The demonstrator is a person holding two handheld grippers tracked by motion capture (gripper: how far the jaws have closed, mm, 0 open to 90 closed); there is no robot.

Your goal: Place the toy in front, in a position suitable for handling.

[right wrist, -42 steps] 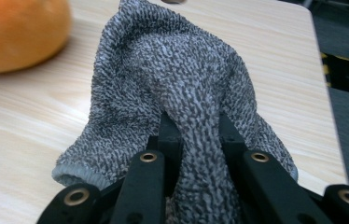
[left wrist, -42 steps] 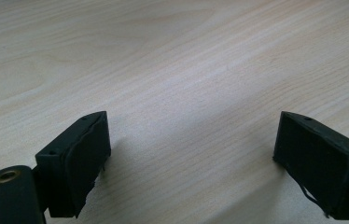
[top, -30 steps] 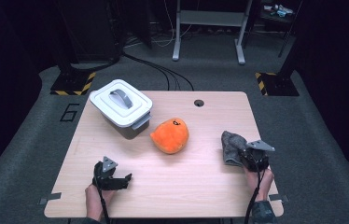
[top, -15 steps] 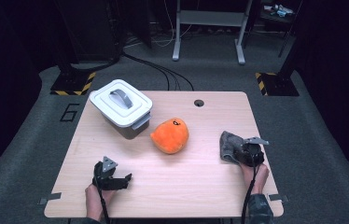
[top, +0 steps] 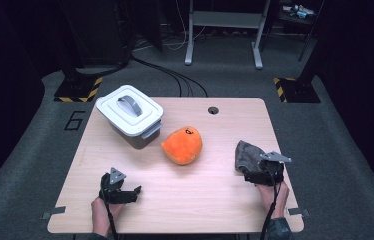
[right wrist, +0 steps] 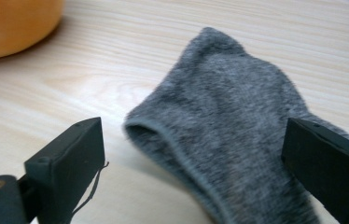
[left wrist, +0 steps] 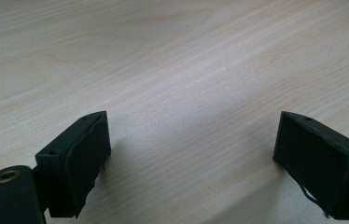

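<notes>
A grey fuzzy sock (top: 246,152) lies near the table's right edge. My right gripper (top: 250,173) stands open at its near end. In the right gripper view, the sock (right wrist: 231,126) lies between the two spread jaws of that gripper (right wrist: 193,133) with its cuff toward the left jaw, and neither jaw touches it. An orange plush toy (top: 182,145) sits mid-table; its edge (right wrist: 14,21) is at that view's upper left. My left gripper (top: 132,193) rests open at the front left, over bare wood (left wrist: 191,70).
A grey box with a white handled lid (top: 129,115) stands at the back left of the wooden table (top: 210,200). A small round cable hole (top: 213,110) lies near the far edge. Dark floor with cables and stand legs surrounds the table.
My right gripper has crept a little to the left and closer onto the sock's near end. The left gripper, plush toy and box have stayed put.
</notes>
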